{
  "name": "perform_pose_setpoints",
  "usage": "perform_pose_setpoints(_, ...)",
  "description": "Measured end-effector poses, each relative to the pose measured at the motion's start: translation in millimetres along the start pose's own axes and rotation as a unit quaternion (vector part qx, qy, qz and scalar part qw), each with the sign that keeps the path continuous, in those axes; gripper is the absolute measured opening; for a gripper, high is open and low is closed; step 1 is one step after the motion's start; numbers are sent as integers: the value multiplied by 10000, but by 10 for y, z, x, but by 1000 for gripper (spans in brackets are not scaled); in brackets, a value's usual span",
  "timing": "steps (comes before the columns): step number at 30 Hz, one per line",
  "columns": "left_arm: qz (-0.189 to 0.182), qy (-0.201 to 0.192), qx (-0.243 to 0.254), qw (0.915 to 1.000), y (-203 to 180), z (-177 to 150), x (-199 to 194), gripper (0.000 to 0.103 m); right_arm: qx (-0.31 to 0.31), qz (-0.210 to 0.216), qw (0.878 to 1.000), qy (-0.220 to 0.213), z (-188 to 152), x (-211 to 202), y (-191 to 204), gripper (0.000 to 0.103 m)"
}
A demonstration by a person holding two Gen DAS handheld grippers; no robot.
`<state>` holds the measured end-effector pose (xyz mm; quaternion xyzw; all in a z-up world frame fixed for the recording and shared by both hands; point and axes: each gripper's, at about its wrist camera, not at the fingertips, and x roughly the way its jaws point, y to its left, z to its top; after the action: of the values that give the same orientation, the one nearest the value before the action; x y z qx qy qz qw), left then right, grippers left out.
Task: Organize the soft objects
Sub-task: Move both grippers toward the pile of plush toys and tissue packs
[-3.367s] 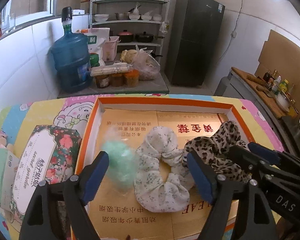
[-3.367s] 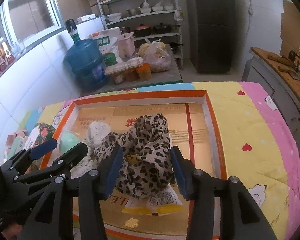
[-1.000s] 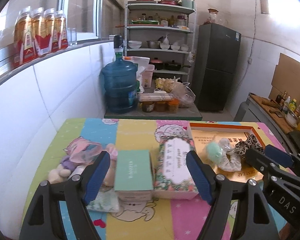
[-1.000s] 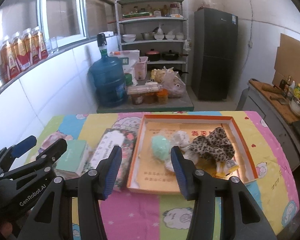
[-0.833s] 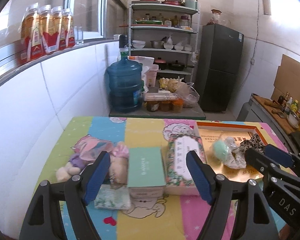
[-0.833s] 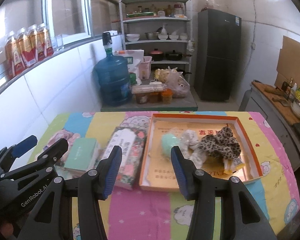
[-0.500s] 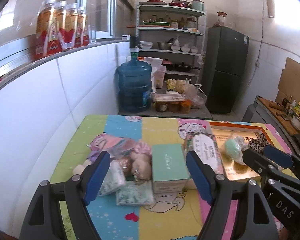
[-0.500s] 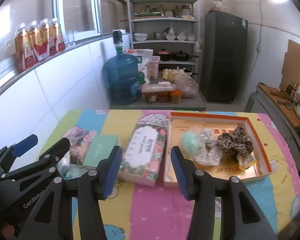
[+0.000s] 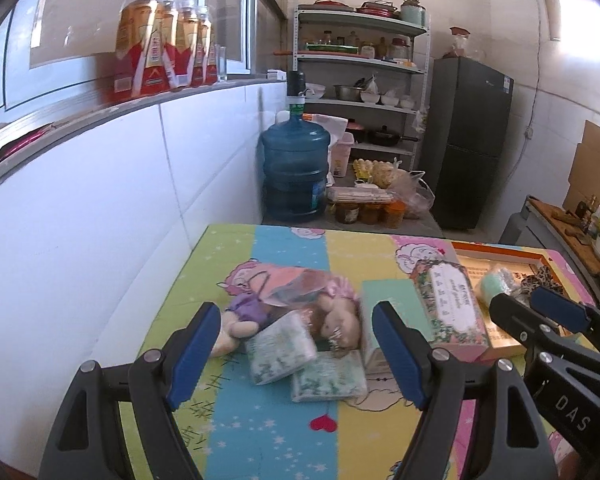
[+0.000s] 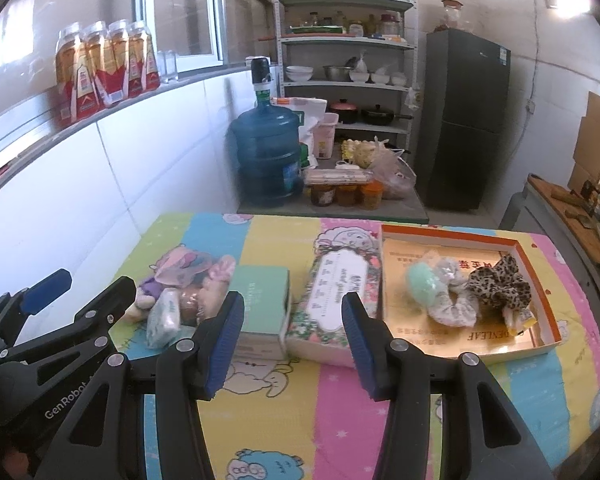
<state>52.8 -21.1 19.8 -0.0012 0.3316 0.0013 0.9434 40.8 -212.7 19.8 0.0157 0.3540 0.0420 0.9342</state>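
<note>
Scrunchies, one mint-green (image 10: 421,282), one pale floral (image 10: 451,304) and one leopard-print (image 10: 497,280), lie in the orange-rimmed cardboard tray (image 10: 539,264). A bagged plush doll (image 9: 300,300) and soft tissue packs (image 9: 280,346) wait beside a floral box (image 10: 337,288). Left gripper (image 9: 296,354) and right gripper (image 10: 294,340) both hover with jaws apart, empty. Crinkly plastic may slip from the pads.
</note>
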Motion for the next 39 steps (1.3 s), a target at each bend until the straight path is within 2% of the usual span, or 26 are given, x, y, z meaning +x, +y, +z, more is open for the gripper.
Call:
perform_pose_setpoints(24,186,202,-152,9995,617,-131,159,78,-193,231,9994,170,-72,237,616,53)
perform_pose_setpoints(39,243,352,-268,9987,777,-218,335,78,-258,446,9983,290,-153,392,787,53)
